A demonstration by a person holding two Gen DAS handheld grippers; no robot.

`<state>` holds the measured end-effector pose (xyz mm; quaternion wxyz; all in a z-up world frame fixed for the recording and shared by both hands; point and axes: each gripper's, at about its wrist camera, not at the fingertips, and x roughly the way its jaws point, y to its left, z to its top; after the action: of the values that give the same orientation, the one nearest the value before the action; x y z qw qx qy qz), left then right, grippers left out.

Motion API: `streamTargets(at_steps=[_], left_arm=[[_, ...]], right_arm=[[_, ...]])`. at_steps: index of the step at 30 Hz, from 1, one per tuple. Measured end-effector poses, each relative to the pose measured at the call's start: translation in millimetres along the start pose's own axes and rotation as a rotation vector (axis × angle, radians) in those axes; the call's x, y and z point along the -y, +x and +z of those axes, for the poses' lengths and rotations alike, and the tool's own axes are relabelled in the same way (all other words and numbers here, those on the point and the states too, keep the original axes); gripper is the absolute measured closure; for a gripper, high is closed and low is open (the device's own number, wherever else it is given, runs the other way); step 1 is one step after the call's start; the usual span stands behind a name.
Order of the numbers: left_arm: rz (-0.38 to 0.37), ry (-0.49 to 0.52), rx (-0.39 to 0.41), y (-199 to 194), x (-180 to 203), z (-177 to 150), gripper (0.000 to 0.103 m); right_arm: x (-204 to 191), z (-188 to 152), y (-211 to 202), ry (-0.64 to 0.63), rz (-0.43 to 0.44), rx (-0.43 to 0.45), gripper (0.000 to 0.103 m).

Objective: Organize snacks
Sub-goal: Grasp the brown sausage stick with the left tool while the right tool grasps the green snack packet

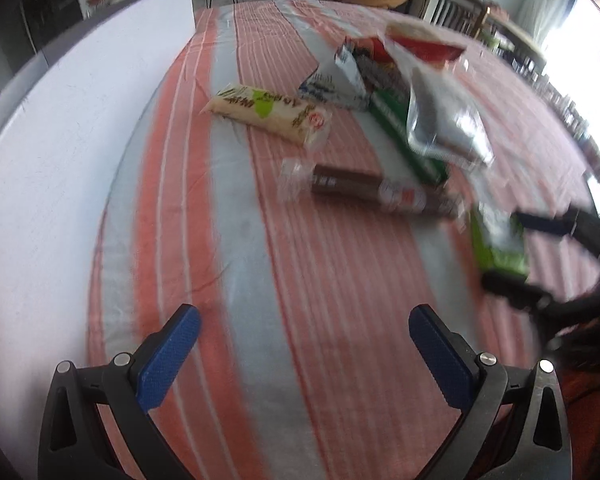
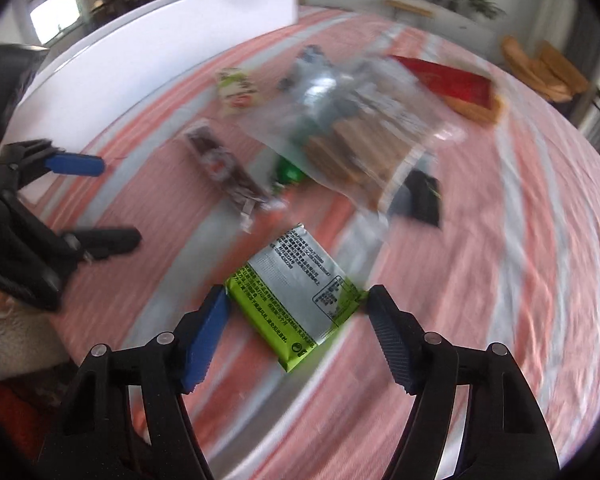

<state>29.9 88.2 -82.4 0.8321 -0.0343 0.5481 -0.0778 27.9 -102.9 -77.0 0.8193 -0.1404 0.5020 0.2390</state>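
Observation:
A green and silver snack packet (image 2: 296,296) lies flat on the red and grey striped tablecloth (image 2: 480,240). My right gripper (image 2: 296,292) points down over it, with one pad against each end of the packet. In the left wrist view the same packet (image 1: 500,244) sits between the right gripper (image 1: 508,250) fingers at the right edge. My left gripper (image 1: 304,314) hangs open above bare cloth with nothing between its blue pads. It is seen from the right wrist as the left gripper (image 2: 100,200) at the far left.
Beyond lie a cream packet (image 1: 268,114), a brown biscuit roll (image 1: 380,192), a silver bag (image 1: 444,120) on a green box (image 1: 404,140), a blue-white packet (image 1: 332,88), a red packet (image 1: 424,46) and a black packet (image 2: 418,196). A white board (image 1: 60,160) borders the left.

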Motion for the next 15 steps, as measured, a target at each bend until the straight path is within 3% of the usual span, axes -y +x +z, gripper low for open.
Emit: streamTargets(at_steps=[4, 7, 11, 15], left_arm=[[-0.099, -0.057, -0.01, -1, 5, 20, 0.0], [-0.111, -0.091, 0.014, 1, 16, 40, 0.0], [0.011, -0.144, 0.029, 21, 28, 67, 0.0], [0.149, -0.027, 0.001, 32, 36, 70, 0.0]], right_arm=[[25, -11, -13, 0.168, -0.191, 0.037, 0.029], [53, -15, -10, 0.296, -0.172, 0.021, 0.027], [72, -17, -12, 0.372, -0.138, 0.042, 0.027], [72, -19, -18, 0.353, -0.147, 0.06, 0.027]])
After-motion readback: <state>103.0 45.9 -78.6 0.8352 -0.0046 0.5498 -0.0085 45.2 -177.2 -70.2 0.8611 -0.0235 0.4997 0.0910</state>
